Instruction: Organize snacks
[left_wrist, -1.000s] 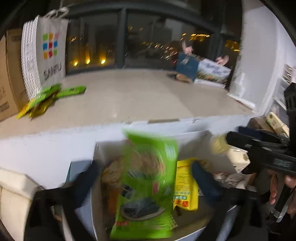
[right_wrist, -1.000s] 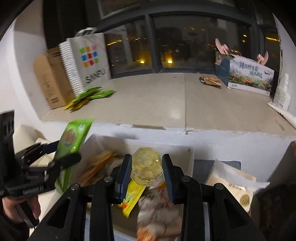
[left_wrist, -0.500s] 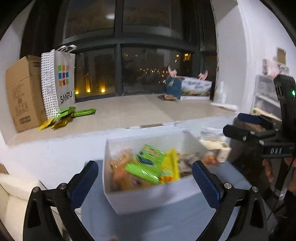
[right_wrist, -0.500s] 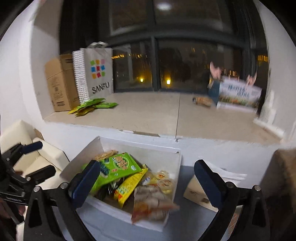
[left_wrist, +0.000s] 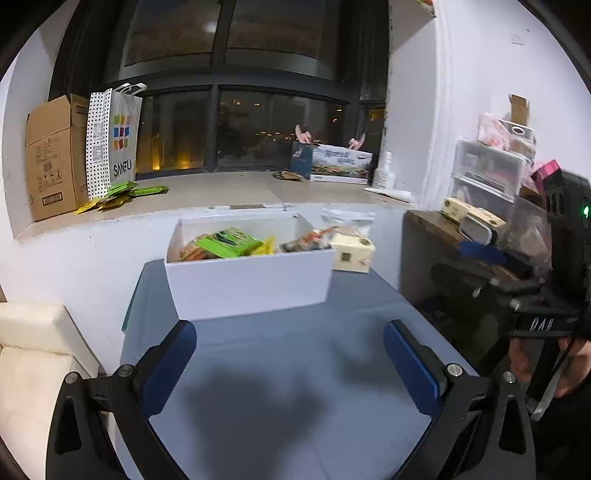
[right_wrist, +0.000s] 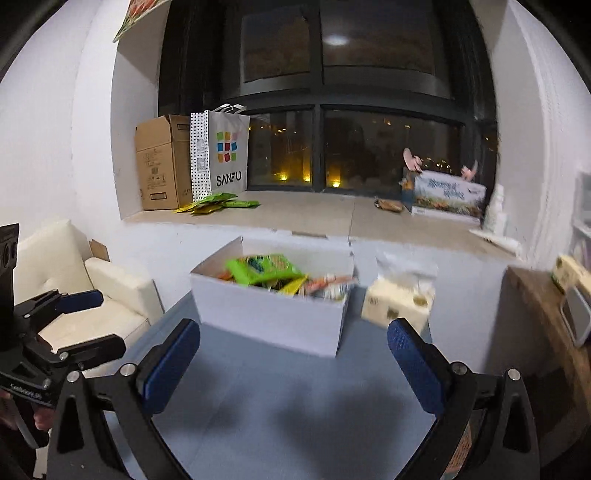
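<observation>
A white box (left_wrist: 251, 280) stands at the far end of a grey-blue table (left_wrist: 295, 369), filled with snack packets, a green packet (left_wrist: 227, 243) on top. It also shows in the right wrist view (right_wrist: 273, 314), with the green packet (right_wrist: 266, 267) uppermost. My left gripper (left_wrist: 290, 354) is open and empty, well back from the box. My right gripper (right_wrist: 293, 356) is open and empty too, also short of the box. Each gripper shows at the edge of the other's view.
A tissue pack (left_wrist: 351, 253) sits right of the box. A window sill (right_wrist: 314, 214) behind holds a cardboard box (right_wrist: 159, 162), a SANFU bag (right_wrist: 221, 151), green packets (right_wrist: 218, 201) and a printed carton (right_wrist: 447, 194). A cream sofa (right_wrist: 92, 291) stands left, a cluttered wooden desk (left_wrist: 461, 229) right.
Both grippers let go of their snacks into the box, opened wide, and pulled back from it. The box now sits farther away in both views.
</observation>
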